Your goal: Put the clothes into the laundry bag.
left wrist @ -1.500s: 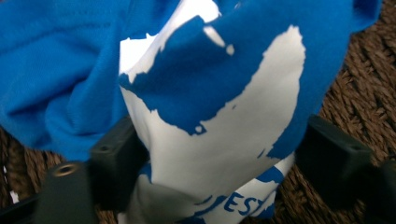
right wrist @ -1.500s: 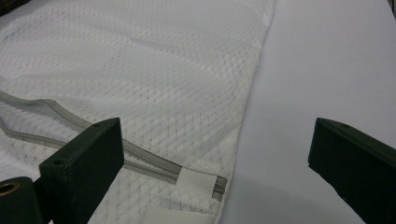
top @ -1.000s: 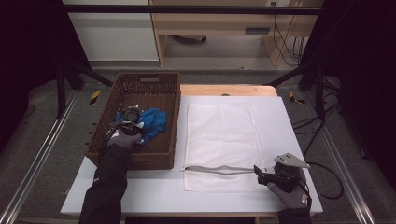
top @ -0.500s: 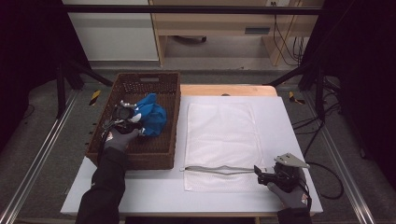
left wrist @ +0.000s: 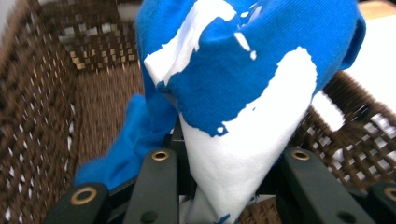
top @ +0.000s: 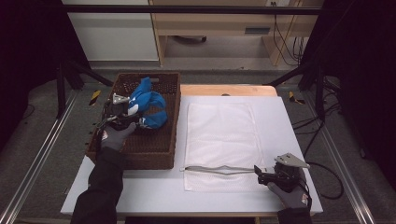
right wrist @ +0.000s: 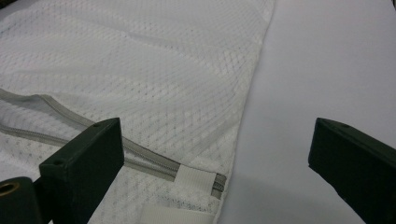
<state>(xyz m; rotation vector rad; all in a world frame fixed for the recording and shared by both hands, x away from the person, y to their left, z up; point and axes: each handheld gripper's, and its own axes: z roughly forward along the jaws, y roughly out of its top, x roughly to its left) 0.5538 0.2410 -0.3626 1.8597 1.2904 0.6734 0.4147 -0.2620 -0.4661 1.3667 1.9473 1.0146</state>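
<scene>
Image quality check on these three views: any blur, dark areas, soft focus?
High view: the white table is evenly lit, the surroundings fall to near black, detail is slightly soft. Left gripper view: the blue and white cloth is close and soft, the wicker basket is smeared by motion blur. Right gripper view: the mesh bag is sharp, no glare.

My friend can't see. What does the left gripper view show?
A blue cloth with white patches is pinched in the left claw, between its two black jaws. Behind it are the walls of a brown woven basket.
</scene>
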